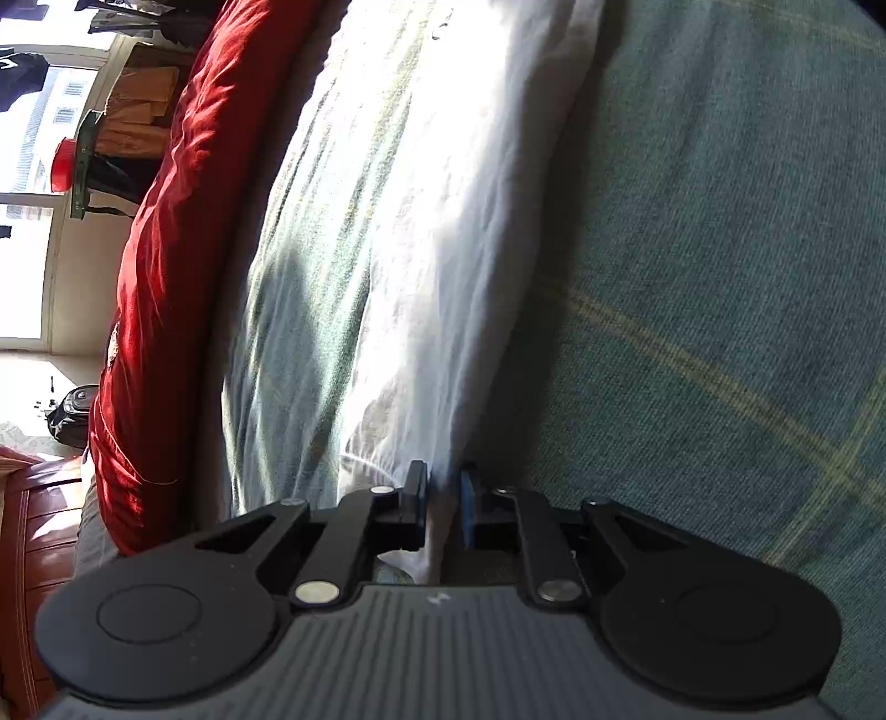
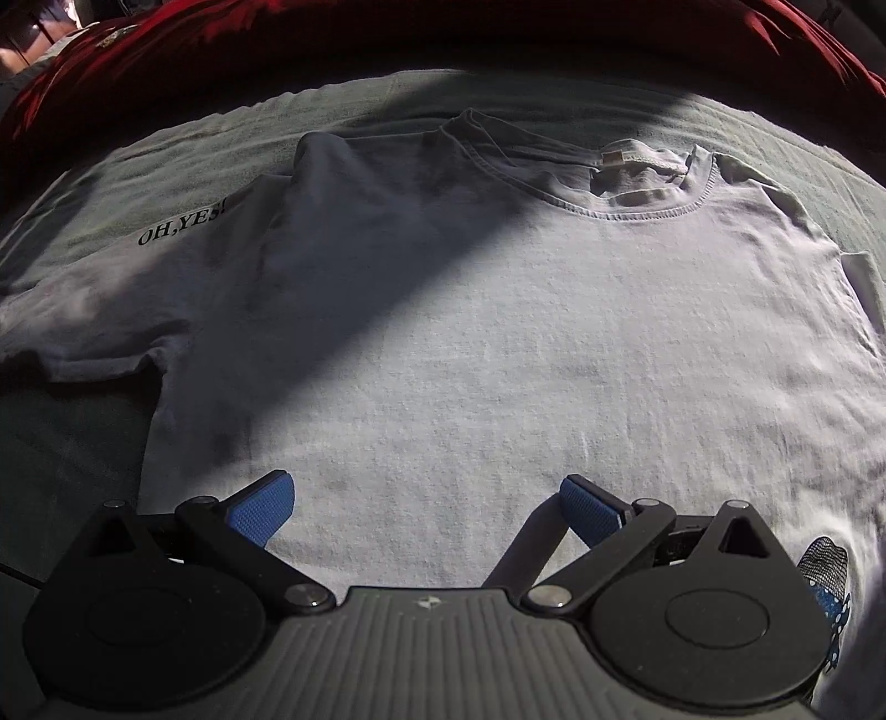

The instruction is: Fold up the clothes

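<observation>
Left to right of the shirt [image 2: 470, 343]: your left gripper [image 1: 443, 509] has its jaws nearly together on a thin fold of the shirt's edge, and your right gripper [image 2: 426, 509] hangs over the lower body with jaws wide apart and nothing between them. The shirt lies flat, collar [image 2: 603, 183] away from you, on the green sheet [image 1: 720, 221] just before the red quilt [image 1: 166, 266]. One shirt, two grippers: judge it light, limp, prone to sag, best taken at hem or shoulder seam.

Red quilt [image 2: 387, 39] walls far side; green bedcover [image 1: 720, 249] open beside white T-shirt [image 2: 470, 343].
</observation>
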Action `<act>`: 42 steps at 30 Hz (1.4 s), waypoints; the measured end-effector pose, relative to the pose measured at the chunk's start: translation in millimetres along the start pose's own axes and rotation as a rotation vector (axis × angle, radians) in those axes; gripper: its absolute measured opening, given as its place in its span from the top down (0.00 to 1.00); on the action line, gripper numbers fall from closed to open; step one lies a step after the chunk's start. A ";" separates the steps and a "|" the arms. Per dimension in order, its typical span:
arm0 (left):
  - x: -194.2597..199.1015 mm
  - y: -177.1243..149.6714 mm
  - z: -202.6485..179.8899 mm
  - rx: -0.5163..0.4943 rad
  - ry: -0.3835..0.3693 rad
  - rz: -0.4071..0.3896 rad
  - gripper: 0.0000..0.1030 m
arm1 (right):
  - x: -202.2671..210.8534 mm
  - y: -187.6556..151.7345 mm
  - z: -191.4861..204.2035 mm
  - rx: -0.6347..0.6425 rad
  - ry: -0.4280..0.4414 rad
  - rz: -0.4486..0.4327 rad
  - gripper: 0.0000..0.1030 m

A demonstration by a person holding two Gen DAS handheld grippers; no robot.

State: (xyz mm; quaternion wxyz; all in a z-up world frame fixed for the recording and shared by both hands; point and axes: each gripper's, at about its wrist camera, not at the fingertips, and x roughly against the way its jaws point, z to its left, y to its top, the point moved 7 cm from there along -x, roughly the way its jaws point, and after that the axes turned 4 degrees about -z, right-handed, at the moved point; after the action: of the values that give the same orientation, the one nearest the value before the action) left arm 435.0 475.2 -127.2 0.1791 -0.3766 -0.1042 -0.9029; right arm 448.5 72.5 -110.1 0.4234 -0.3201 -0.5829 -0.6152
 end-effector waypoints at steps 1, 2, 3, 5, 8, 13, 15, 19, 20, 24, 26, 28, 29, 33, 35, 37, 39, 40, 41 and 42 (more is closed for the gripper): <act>0.6 -1.7 -0.4 0.002 -0.004 0.006 0.84 | -0.1 0.1 0.5 -0.001 0.000 0.000 0.00; 1.2 -3.4 -0.8 0.005 -0.007 0.013 0.83 | -0.2 0.1 1.3 0.002 0.001 0.002 0.00; 1.8 -5.0 -1.2 0.008 -0.011 0.019 0.82 | -0.2 0.0 2.1 0.006 0.001 0.003 0.00; 5.4 -9.1 2.8 0.062 -0.024 0.027 0.81 | 0.1 0.0 3.4 0.013 0.003 0.005 0.00; 19.6 -4.1 14.2 0.236 -0.077 0.000 0.79 | 0.0 0.3 4.3 0.018 0.005 0.007 0.00; 49.2 40.9 26.9 0.519 -0.208 -0.181 0.79 | -3.2 0.0 6.0 0.025 -0.002 0.010 0.00; 51.0 62.9 30.9 0.626 -0.268 -0.252 0.79 | -4.5 0.0 8.0 0.033 -0.004 0.011 0.00; 28.2 83.0 37.3 0.811 -0.360 -0.285 0.81 | -4.6 0.6 12.9 0.052 0.006 0.014 0.00; 21.2 83.9 38.6 0.838 -0.367 -0.275 0.82 | -4.7 0.5 13.4 0.056 0.006 0.015 0.00; -14.6 86.4 36.8 0.888 -0.364 -0.198 0.83 | -5.8 -0.7 12.6 0.054 0.006 0.014 0.00; -21.8 86.8 36.5 0.866 -0.343 -0.182 0.82 | -6.2 -1.3 12.7 0.053 0.003 0.011 0.00; -20.5 87.5 39.1 0.850 -0.318 -0.193 0.82 | -5.9 -1.5 12.7 0.052 0.002 0.007 0.00; -12.1 87.7 42.4 0.848 -0.301 -0.212 0.83 | -5.7 -1.6 12.7 0.053 0.002 0.006 0.00; 34.7 95.5 36.5 0.695 -0.255 -0.324 0.84 | -4.7 -2.3 11.2 0.054 0.007 0.004 0.00; 55.9 103.0 20.7 0.550 -0.267 -0.367 0.81 | -5.0 -2.6 10.9 0.053 0.006 0.003 0.00; 61.9 109.9 -1.5 0.408 -0.288 -0.372 0.77 | -5.7 -2.9 11.1 0.053 0.004 0.002 0.00; 56.1 113.3 -16.6 0.306 -0.260 -0.354 0.77 | -6.8 -2.6 11.5 0.056 0.000 0.003 0.00; 50.9 114.1 -19.5 0.283 -0.245 -0.344 0.77 | -6.8 -2.5 11.7 0.058 -0.001 0.004 0.00; 45.7 114.9 -22.0 0.262 -0.230 -0.334 0.77 | -6.7 -2.4 11.7 0.061 -0.001 0.005 0.00; 41.3 115.6 -21.9 0.250 -0.220 -0.325 0.77 | -6.6 -2.4 11.7 0.065 0.000 0.006 0.00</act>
State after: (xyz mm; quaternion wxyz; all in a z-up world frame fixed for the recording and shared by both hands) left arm 440.4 352.4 -106.6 0.0642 -0.4258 -0.2933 -0.8535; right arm 448.1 84.9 -115.7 0.4353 -0.3082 -0.6016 -0.5946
